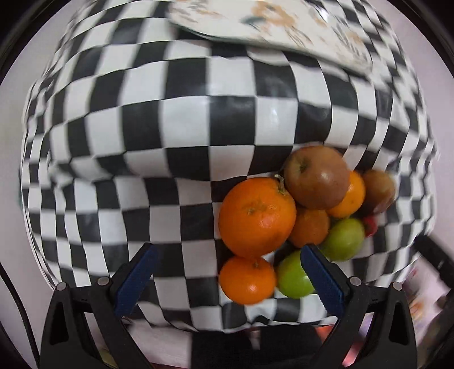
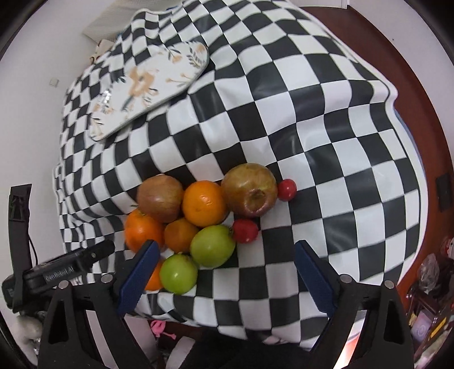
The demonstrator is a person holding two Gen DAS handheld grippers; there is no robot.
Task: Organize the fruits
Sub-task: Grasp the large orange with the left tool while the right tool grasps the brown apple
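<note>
A pile of fruit lies on the checkered tablecloth [image 2: 312, 127]. It holds several oranges [image 1: 256, 217] [image 2: 203, 203], two brownish apples [image 1: 316, 176] [image 2: 249, 190], two green apples [image 1: 343, 239] [image 2: 212, 245] and two small red fruits [image 2: 245, 230]. A floral plate [image 2: 150, 82] lies at the far side, blurred in the left wrist view [image 1: 269, 20]. My left gripper [image 1: 227, 252] is open and empty, just short of the pile, with a small orange [image 1: 247, 279] between its fingers. My right gripper [image 2: 224, 247] is open and empty over the pile's near side.
The table's near edge lies just below both grippers. The left gripper's black body [image 2: 68, 264] shows at the left of the right wrist view. A wooden floor [image 2: 411, 71] and clutter [image 2: 428, 306] lie to the right.
</note>
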